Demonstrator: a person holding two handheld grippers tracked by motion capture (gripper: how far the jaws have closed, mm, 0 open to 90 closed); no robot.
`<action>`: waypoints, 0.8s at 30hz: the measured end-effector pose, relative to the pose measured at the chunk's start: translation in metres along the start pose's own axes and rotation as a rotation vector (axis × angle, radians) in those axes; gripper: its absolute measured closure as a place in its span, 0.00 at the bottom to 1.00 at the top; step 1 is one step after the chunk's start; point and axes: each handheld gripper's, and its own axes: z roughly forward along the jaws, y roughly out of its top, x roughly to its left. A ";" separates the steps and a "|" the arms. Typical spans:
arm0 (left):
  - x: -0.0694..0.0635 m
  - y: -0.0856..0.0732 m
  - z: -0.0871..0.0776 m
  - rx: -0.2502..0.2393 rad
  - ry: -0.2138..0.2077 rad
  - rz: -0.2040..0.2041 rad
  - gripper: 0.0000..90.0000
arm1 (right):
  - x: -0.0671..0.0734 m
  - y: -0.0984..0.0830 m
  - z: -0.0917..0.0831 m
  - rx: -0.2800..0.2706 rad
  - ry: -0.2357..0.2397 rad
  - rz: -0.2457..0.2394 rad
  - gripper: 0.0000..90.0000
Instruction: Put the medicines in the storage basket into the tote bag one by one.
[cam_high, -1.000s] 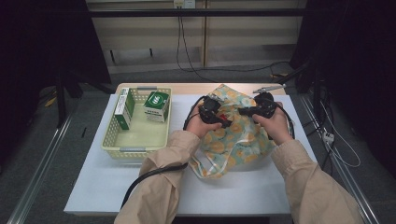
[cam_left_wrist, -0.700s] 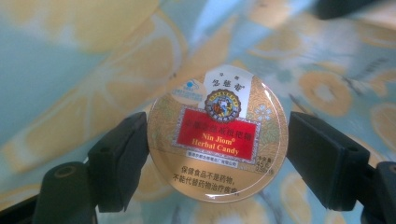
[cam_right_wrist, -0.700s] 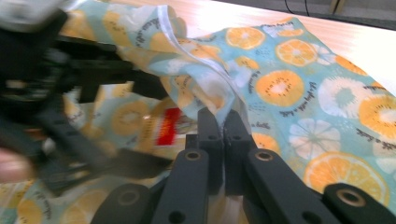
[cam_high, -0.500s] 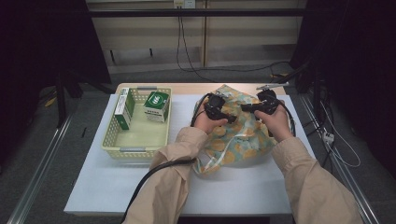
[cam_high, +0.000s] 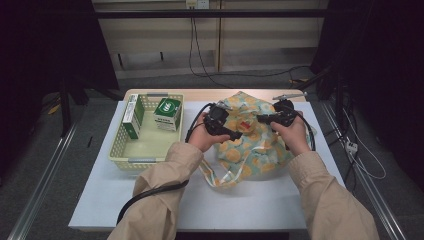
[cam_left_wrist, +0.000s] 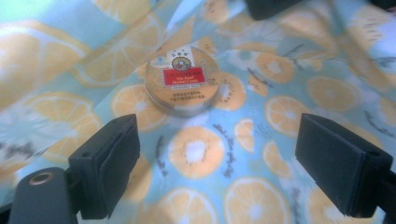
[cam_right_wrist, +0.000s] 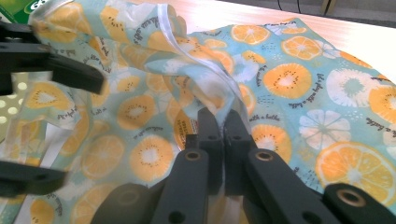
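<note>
Tan sleeves (cam_high: 162, 190), black grippers w/ black jaws, black cable (cam_high: 150, 192) trailing

tin (cam_left_wrist: 181, 79): label text too blurred to read | green box (cam_right_wrist: 18, 8): cut off by frame corner

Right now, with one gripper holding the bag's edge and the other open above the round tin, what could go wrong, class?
1. The right gripper pinches only a thin fold of the bag; the cloth could slip out and cover the tin.
2. The left gripper is open above the flat tin, and might catch the cloth lying around it.
</note>
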 end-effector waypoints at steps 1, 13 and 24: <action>0.000 -0.001 -0.005 -0.006 0.000 0.002 0.15 | 0.000 0.000 0.000 0.000 0.000 0.000 0.99; 0.005 -0.004 -0.058 -0.001 0.048 0.052 0.13 | 0.005 -0.006 -0.002 0.010 -0.003 -0.005 0.99; 0.031 -0.011 -0.086 -0.009 0.071 0.027 0.12 | 0.002 -0.009 -0.010 0.005 -0.004 -0.009 0.99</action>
